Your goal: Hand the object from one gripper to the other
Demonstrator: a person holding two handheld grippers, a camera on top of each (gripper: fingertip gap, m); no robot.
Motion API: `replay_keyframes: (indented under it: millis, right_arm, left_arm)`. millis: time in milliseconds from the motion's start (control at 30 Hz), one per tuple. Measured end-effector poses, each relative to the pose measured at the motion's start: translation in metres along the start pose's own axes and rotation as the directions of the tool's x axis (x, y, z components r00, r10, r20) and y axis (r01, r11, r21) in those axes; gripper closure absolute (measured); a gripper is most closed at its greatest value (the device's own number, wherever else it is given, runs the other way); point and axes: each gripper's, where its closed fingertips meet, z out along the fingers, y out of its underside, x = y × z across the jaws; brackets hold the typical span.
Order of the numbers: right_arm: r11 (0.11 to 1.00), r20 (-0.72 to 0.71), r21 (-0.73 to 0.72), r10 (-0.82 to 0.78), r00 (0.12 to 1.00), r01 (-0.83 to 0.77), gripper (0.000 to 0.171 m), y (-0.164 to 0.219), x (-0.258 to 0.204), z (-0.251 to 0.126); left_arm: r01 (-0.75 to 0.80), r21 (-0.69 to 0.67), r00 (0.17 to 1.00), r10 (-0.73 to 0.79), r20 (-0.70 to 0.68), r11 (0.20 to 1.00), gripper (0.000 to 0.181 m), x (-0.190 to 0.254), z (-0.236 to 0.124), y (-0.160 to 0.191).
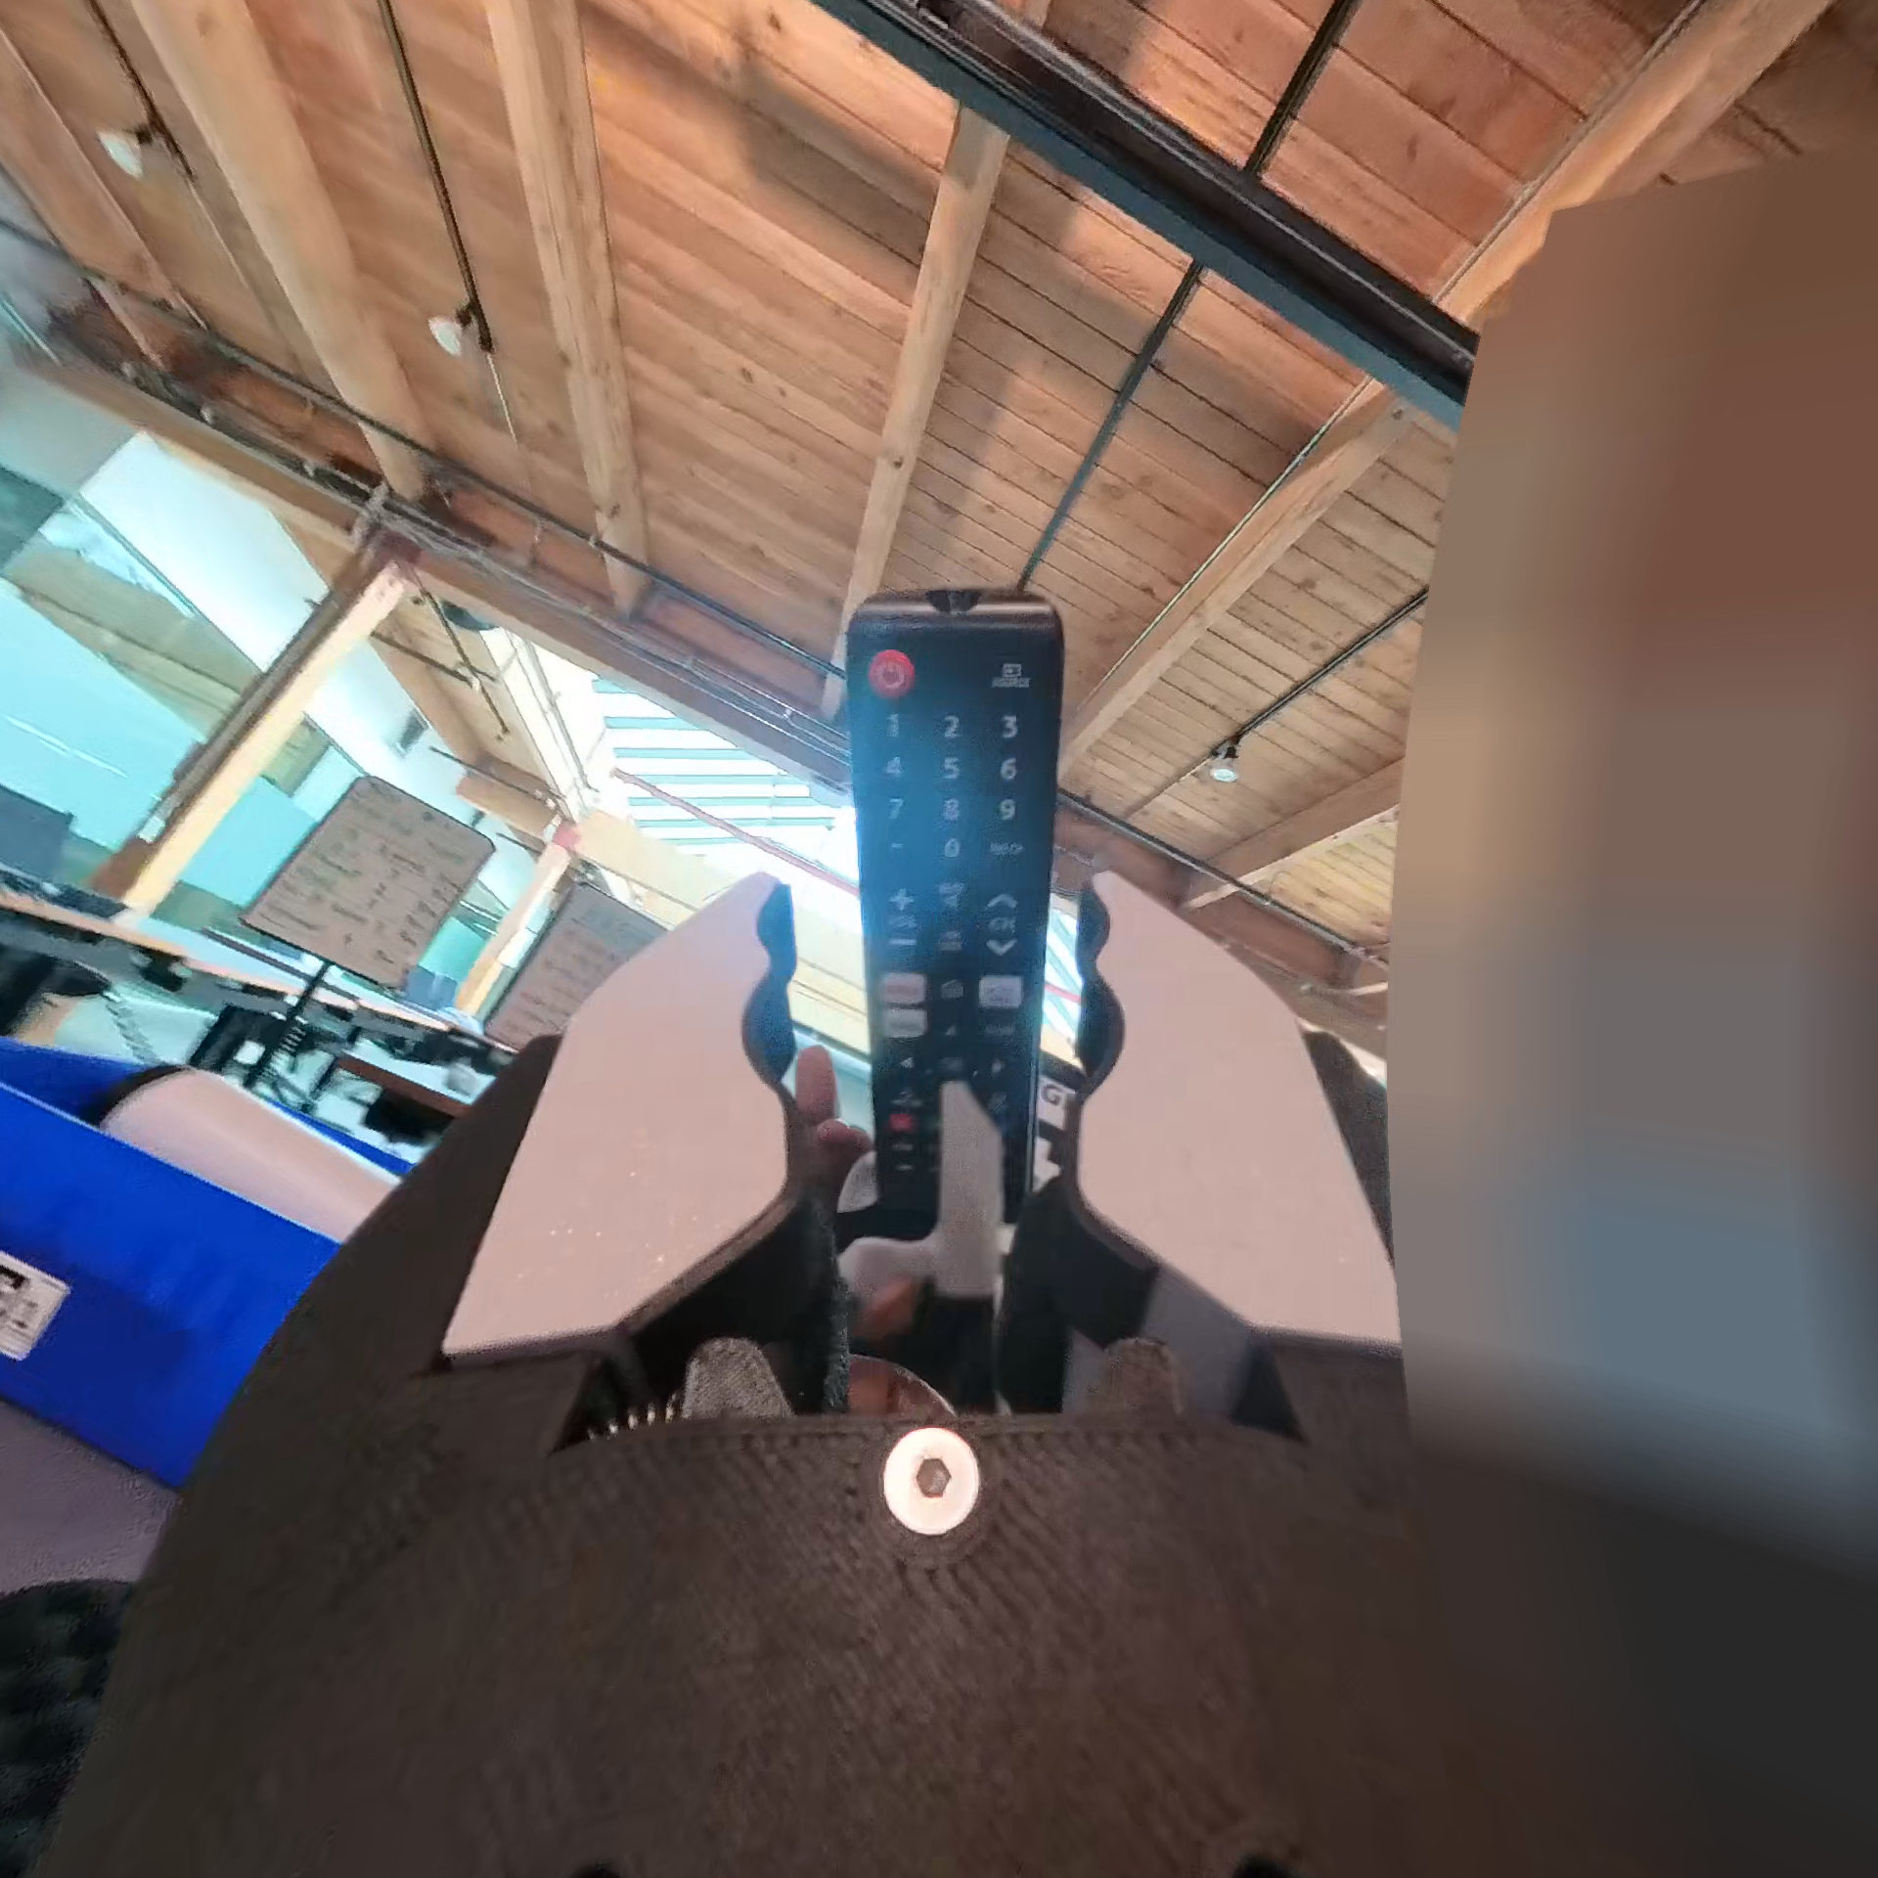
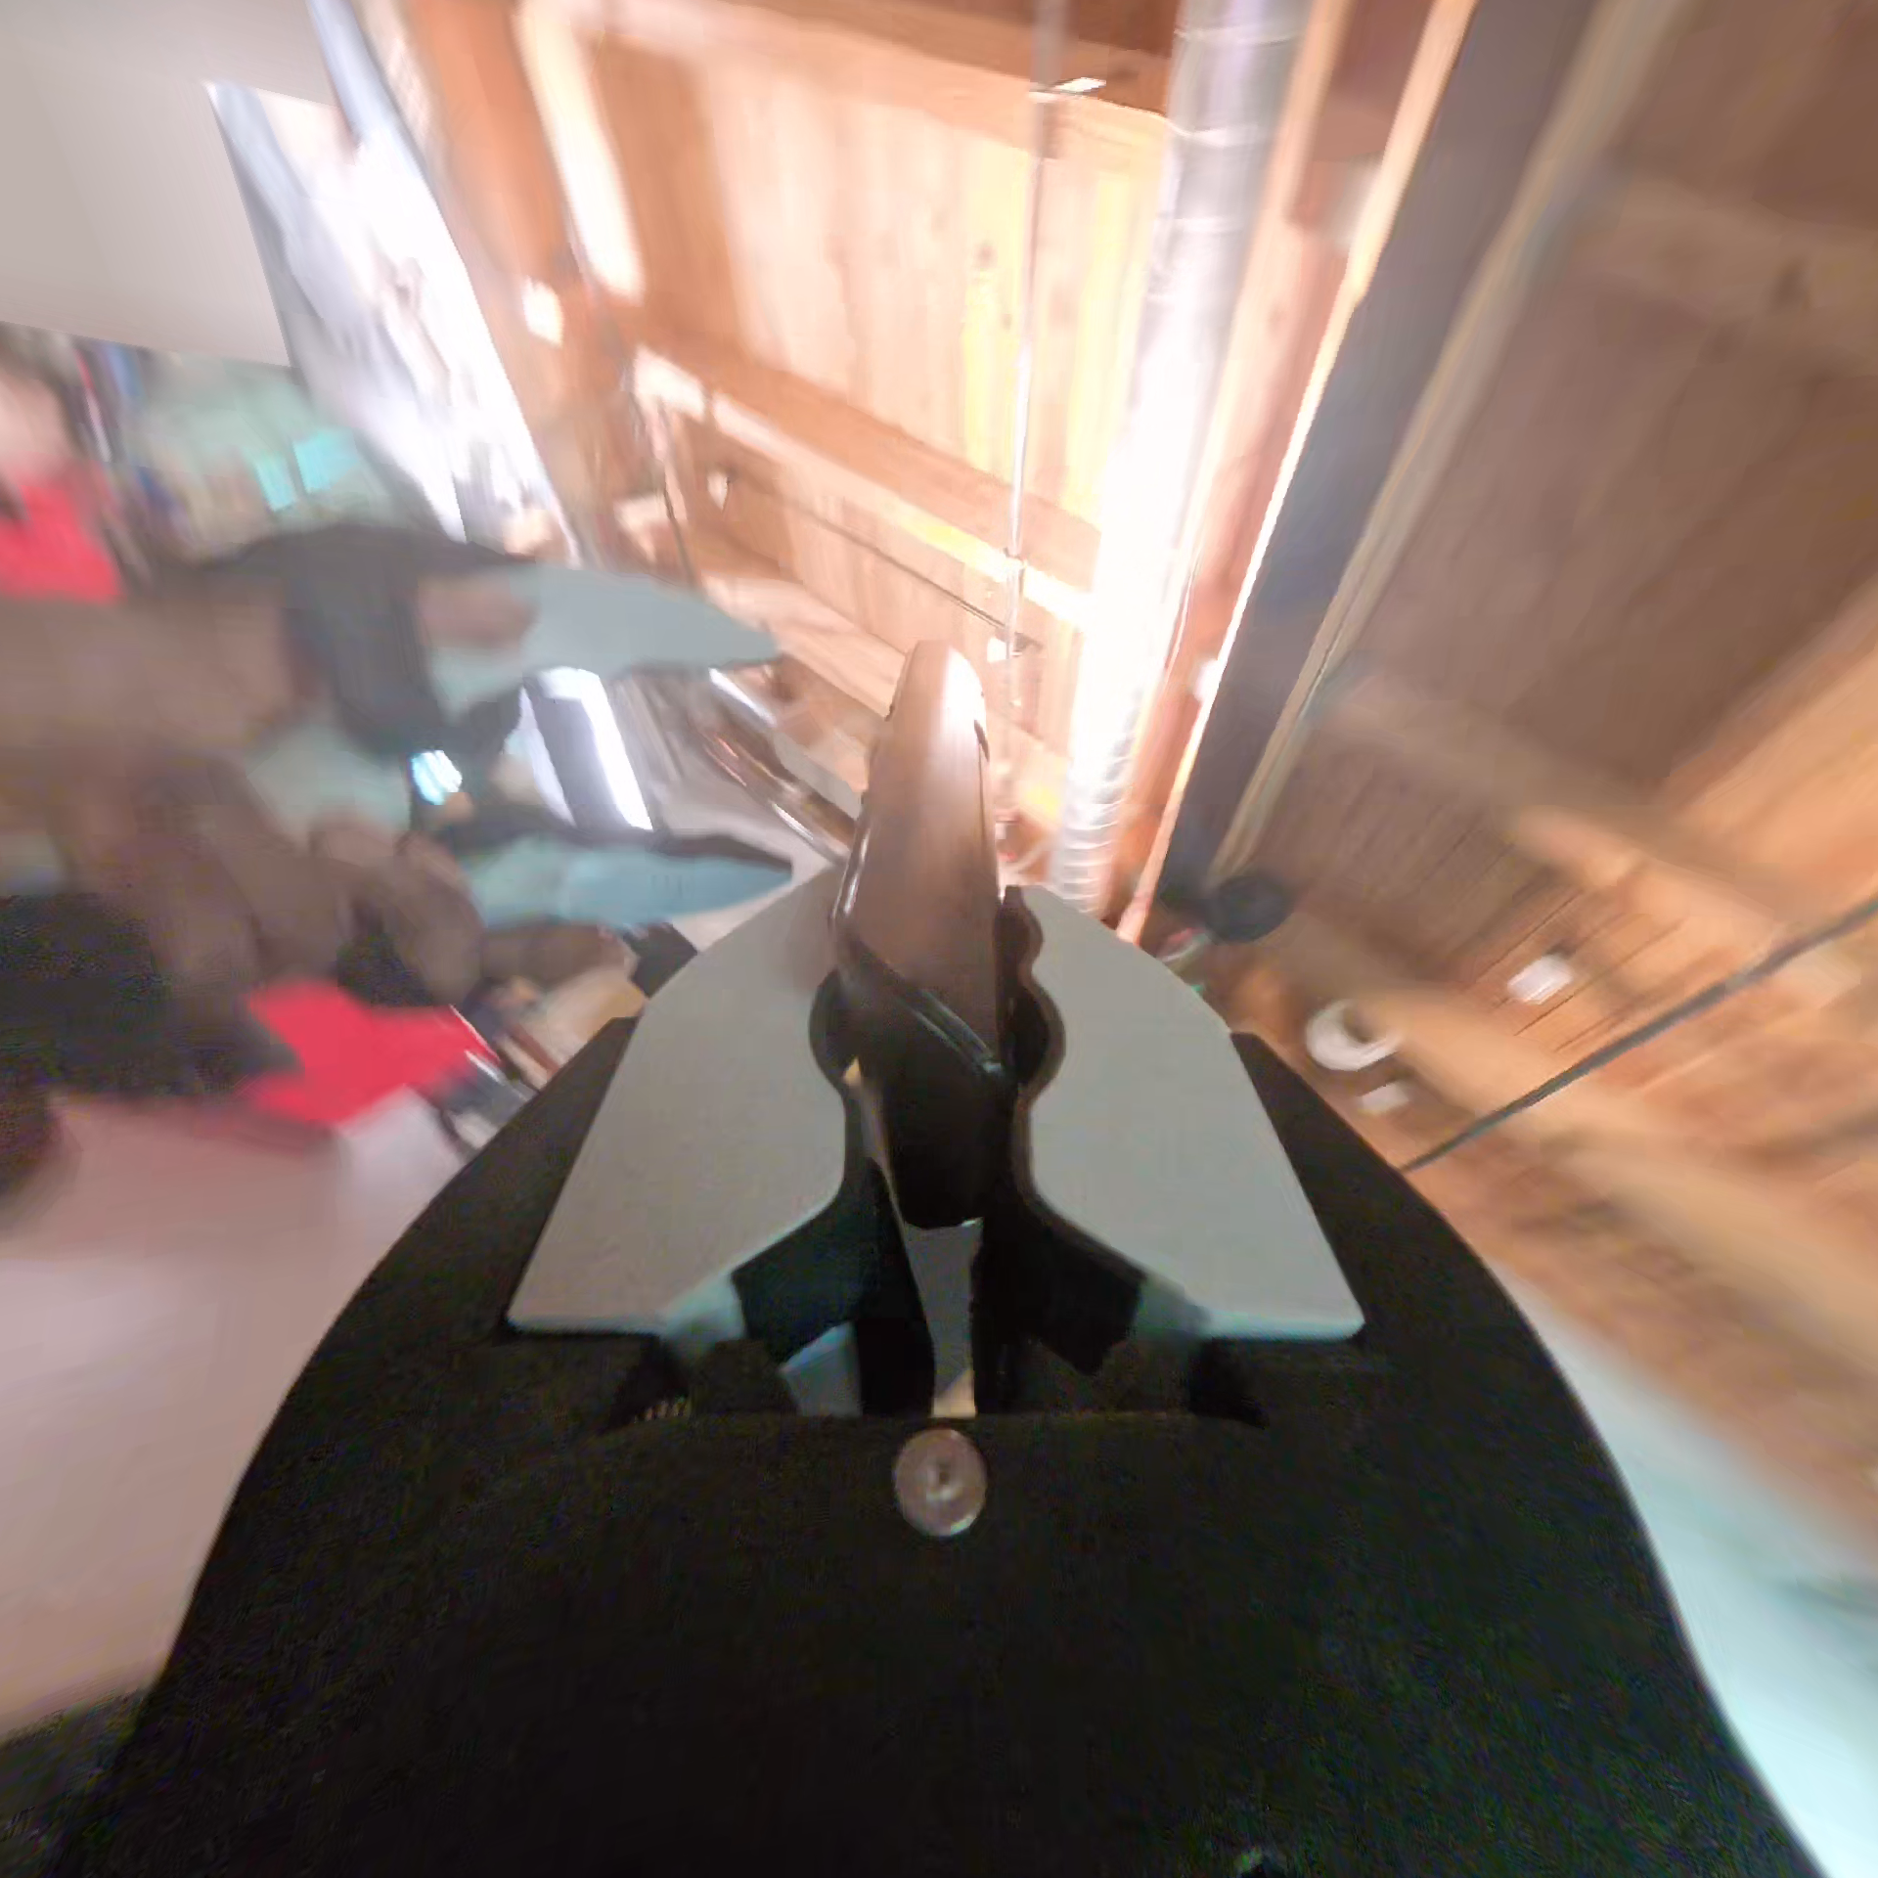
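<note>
A black remote control (image 1: 950,864) with a red power button stands upright, buttons facing the left wrist camera. My left gripper (image 1: 933,894) is open; its two pale fingers flank the remote's lower half with a gap on each side. A white finger (image 1: 965,1169) of my right gripper holds the remote's bottom end. In the blurred right wrist view my right gripper (image 2: 920,904) is shut on the remote (image 2: 930,813), seen edge-on. My left gripper (image 2: 711,752) shows there at the left, its fingers spread apart.
A blue bin (image 1: 152,1270) sits low on the left. Desks and whiteboards (image 1: 371,879) stand behind it. A wooden beamed ceiling (image 1: 711,305) fills the top of the view. A red object (image 2: 346,1047) lies low on the left of the right wrist view.
</note>
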Motion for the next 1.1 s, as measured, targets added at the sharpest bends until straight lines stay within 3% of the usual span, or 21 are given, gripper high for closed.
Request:
replay_keyframes:
  millis: [67,100,167,233,300,367,433,600,667,733,867,900,967,1033,1100]
  right_arm:
    - [0.906,-0.018,0.036,0.422,0.906,-0.422,0.145,0.002,0.016,0.0]
    - [0.777,0.0,0.059,0.628,0.779,-0.626,0.145,0.004,0.021,0.0]
    - [0.401,0.074,0.112,0.909,0.411,-0.909,0.145,0.009,0.029,-0.001]
    - [-0.004,0.13,0.126,0.991,0.012,-0.992,0.145,0.021,0.03,-0.001]
    - [-0.296,0.155,0.1,0.948,-0.279,-0.95,0.145,0.035,0.021,0.0]
    - [-0.428,0.159,0.064,0.896,-0.414,-0.902,0.146,0.042,0.005,0.002]
    - [-0.485,0.147,0.017,0.866,-0.477,-0.875,0.146,0.042,-0.011,0.004]
    - [-0.468,0.109,-0.084,0.873,-0.475,-0.88,0.145,0.033,-0.044,0.009]
    - [-0.463,0.102,-0.097,0.876,-0.472,-0.881,0.145,0.033,-0.049,0.01]
    - [-0.465,0.096,-0.108,0.875,-0.475,-0.879,0.145,0.032,-0.052,0.01]
    - [-0.402,0.083,-0.132,0.906,-0.414,-0.906,0.144,0.029,-0.055,0.011]
    - [-0.353,0.091,-0.126,0.926,-0.365,-0.927,0.141,0.028,-0.053,0.012]
    - [-0.198,0.096,-0.044,0.975,-0.201,-0.979,0.104,0.027,-0.037,0.014]
    - [0.093,0.101,0.027,0.99,0.096,-0.995,0.08,0.021,-0.022,0.014]
    - [0.485,0.14,0.044,0.862,0.487,-0.873,0.068,0.007,-0.02,0.013]
  left_arm:
    - [-0.072,-0.003,0.997,0.072,0.01,0.997,0.125,0.0,0.0,-0.002]
    - [-0.106,-0.005,0.994,0.106,0.02,0.994,0.123,0.0,0.0,-0.002]
    - [-0.16,-0.001,0.986,0.159,0.045,0.987,0.12,-0.003,0.0,-0.003]
    - [-0.186,0.01,0.98,0.185,0.067,0.983,0.118,-0.006,-0.001,-0.003]
    - [-0.192,0.004,0.979,0.191,0.069,0.981,0.115,-0.007,-0.001,-0.001]
    - [-0.188,-0.015,0.979,0.189,0.078,0.982,0.113,-0.01,0.0,0.002]
    - [-0.176,-0.02,0.979,0.177,0.102,0.984,0.113,-0.015,-0.001,0.003]
    - [-0.116,-0.039,0.985,0.12,0.126,0.992,0.116,-0.022,-0.003,0.007]
    - [-0.107,-0.057,0.985,0.114,0.128,0.993,0.128,-0.023,-0.003,0.01]
    - [-0.105,-0.071,0.981,0.115,0.159,0.992,0.155,-0.028,-0.004,0.011]
    - [-0.085,-0.08,0.982,0.097,0.161,0.993,0.158,-0.03,-0.006,0.009]
    - [-0.069,-0.077,0.983,0.081,0.167,0.995,0.158,-0.031,-0.007,0.007]
    - [-0.043,-0.06,0.982,0.053,0.182,0.997,0.158,-0.032,-0.008,0.003]
    - [-0.022,-0.056,0.979,0.033,0.203,0.998,0.159,-0.035,-0.01,-0.001]
    - [-0.006,-0.043,0.974,0.015,0.227,0.999,0.159,-0.038,-0.012,-0.005]
